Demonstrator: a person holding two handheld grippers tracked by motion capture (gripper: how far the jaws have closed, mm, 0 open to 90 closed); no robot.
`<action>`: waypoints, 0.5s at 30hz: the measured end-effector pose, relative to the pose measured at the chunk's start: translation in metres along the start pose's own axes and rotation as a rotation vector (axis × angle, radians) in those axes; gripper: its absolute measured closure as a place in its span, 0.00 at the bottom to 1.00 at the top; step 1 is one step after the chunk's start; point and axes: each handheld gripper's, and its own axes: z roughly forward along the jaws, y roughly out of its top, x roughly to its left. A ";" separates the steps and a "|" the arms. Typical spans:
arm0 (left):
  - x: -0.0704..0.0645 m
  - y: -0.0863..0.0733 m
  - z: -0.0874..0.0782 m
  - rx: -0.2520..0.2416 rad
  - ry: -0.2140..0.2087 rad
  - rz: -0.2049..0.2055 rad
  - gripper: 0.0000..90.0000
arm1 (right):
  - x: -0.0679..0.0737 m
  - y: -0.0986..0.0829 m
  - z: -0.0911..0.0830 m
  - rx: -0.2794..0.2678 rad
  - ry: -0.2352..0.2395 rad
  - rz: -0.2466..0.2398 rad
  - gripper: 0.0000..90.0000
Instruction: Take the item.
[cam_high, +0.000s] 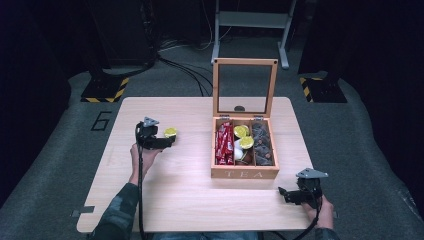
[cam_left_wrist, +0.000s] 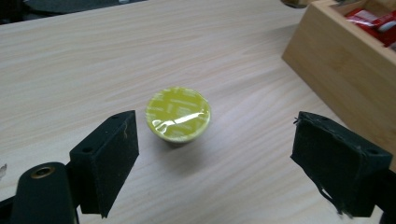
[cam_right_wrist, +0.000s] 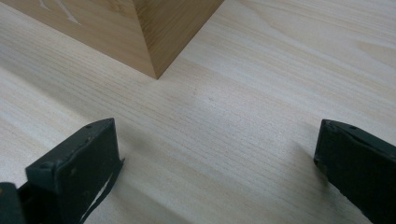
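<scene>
Floor (cam_high: 60, 130): grey carpet around the table, seen on the left, right and top of the high view.
Number mark (cam_high: 101, 120): a black "6" on the carpet — left of the frame, just beside the table's left edge.
Striped bases (cam_high: 106, 90): two black-and-yellow hazard plates, one at upper left and one at upper right (cam_high: 322, 89), each under a dark stand.
Cables (cam_high: 187, 70): black, lying on the floor at upper centre, running toward the table's far edge.
Metal frame (cam_high: 252, 22): light grey legs and crossbar — top centre, behind the table.
Background: dark; details cannot be told.
</scene>
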 end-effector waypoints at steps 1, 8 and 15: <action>-0.002 0.000 -0.010 -0.006 -0.015 0.000 0.16 | 0.000 0.000 0.000 0.000 0.000 0.000 0.00; -0.013 -0.006 -0.037 -0.040 -0.003 0.067 0.16 | 0.000 0.000 0.000 0.002 -0.001 0.000 0.00; -0.018 -0.014 -0.060 -0.065 0.002 0.093 0.16 | 0.000 0.000 0.000 0.003 -0.002 0.000 0.00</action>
